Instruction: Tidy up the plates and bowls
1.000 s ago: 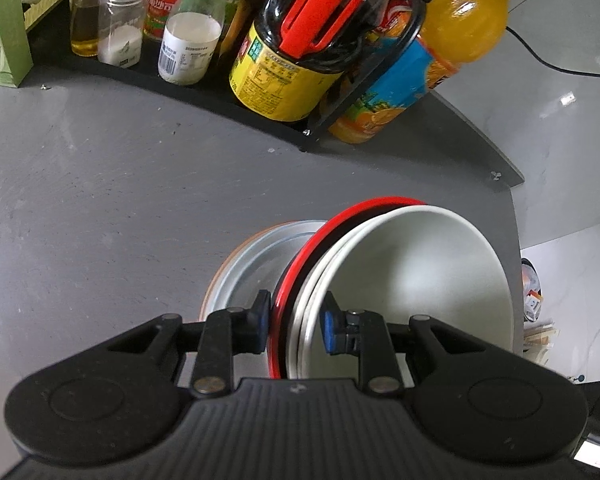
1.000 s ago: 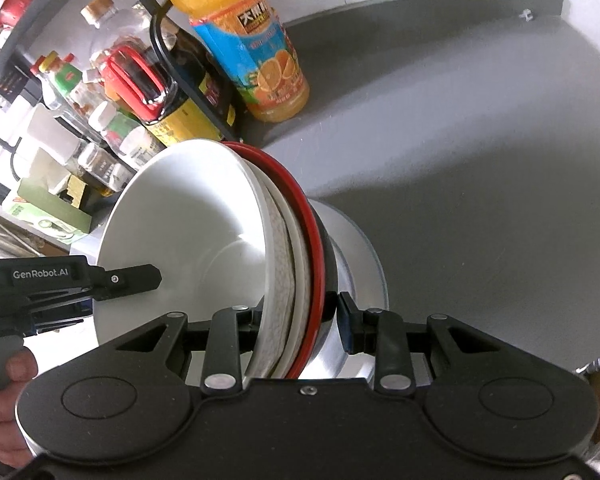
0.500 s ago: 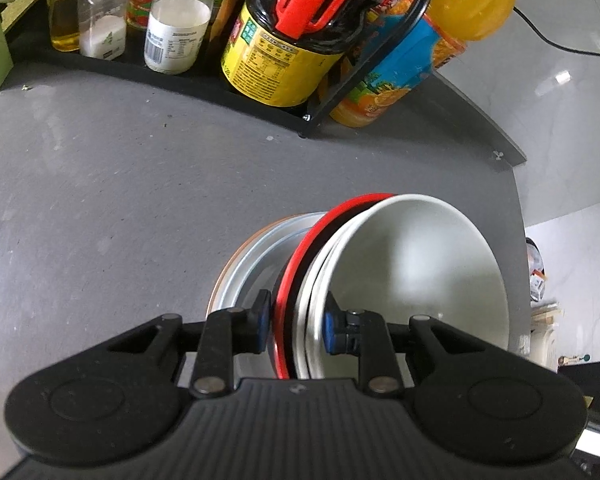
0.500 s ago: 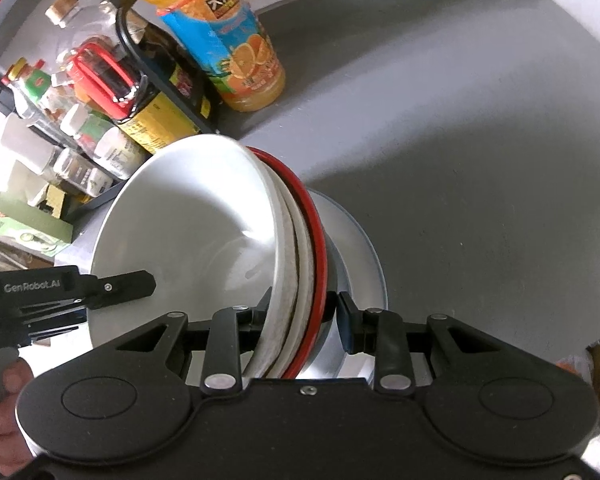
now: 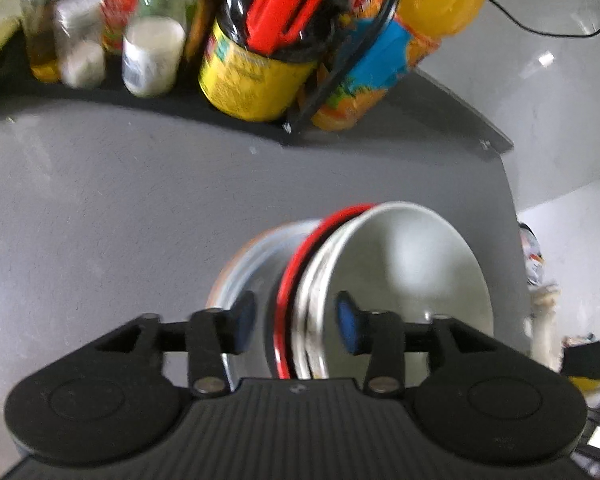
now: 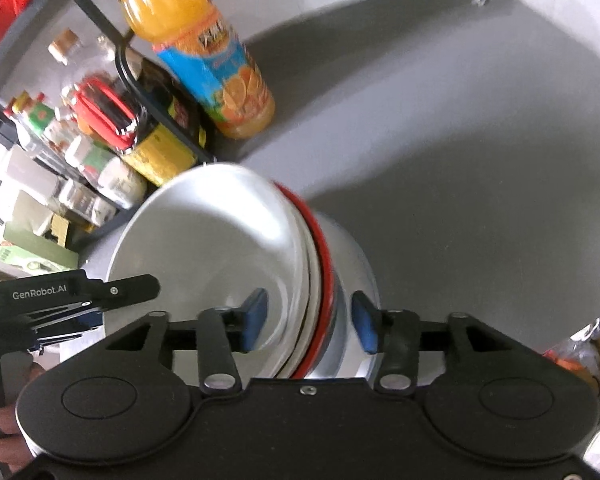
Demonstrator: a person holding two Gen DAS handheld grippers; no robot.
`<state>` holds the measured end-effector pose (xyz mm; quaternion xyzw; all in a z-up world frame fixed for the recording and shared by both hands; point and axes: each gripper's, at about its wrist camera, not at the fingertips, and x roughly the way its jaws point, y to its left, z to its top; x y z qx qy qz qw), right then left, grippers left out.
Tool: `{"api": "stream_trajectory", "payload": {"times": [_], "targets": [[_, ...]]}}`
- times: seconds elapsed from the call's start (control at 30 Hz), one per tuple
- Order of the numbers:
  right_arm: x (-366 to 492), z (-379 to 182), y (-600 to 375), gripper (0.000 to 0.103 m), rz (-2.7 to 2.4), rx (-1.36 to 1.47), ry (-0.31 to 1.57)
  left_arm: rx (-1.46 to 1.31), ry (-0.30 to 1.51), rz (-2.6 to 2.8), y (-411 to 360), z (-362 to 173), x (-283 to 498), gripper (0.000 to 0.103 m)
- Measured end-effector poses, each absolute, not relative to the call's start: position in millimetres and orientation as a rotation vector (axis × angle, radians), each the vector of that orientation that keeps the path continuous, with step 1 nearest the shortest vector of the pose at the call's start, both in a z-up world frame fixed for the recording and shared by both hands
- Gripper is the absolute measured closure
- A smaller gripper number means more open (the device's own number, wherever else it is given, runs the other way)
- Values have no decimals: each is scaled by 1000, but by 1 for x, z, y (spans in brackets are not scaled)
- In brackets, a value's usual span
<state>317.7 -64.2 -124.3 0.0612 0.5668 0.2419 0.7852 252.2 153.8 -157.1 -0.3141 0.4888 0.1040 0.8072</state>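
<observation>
Glossy white bowl (image 5: 412,264), red-rimmed bowl (image 5: 300,256), steel bowl (image 6: 352,264) nested; both grippers (image 5: 296,320) (image 6: 308,322), fingers spread wide, straddling rims.

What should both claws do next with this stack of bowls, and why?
Probably draw both straight back: the left claw and right claw stand open, pads clear of the bowl stack rims, so it seems set down on the grey table.

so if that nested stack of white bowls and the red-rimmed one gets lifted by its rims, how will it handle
The nested stack of white bowls and a red-rimmed one looks rigid, glossy and probably slippery. The left gripper and right gripper only straddle its rims with gaps, so it could slide. Several bowls together are likely heavy and chip-prone above the grey countertop.
</observation>
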Motion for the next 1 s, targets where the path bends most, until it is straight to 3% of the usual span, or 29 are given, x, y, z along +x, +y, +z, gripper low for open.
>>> {"api": "stream_trajectory", "payload": {"times": [0.13,0.3,0.57,0.63,1.0], "targets": [[315,-109,-82,37,513,137,1168,-596,1004,272,148,-142,242,29],[303,-90,-116,23,514,139,1094,-579,959,319,131,-128,223,25],[273,-62,-170,12,566,126,990,-469,876,362,74,-92,179,15],[264,-57,-182,4,559,145,971,-453,854,351,58,-81,164,11],[229,-34,-227,0,552,164,906,-389,841,360,1,-48,112,1]]}}
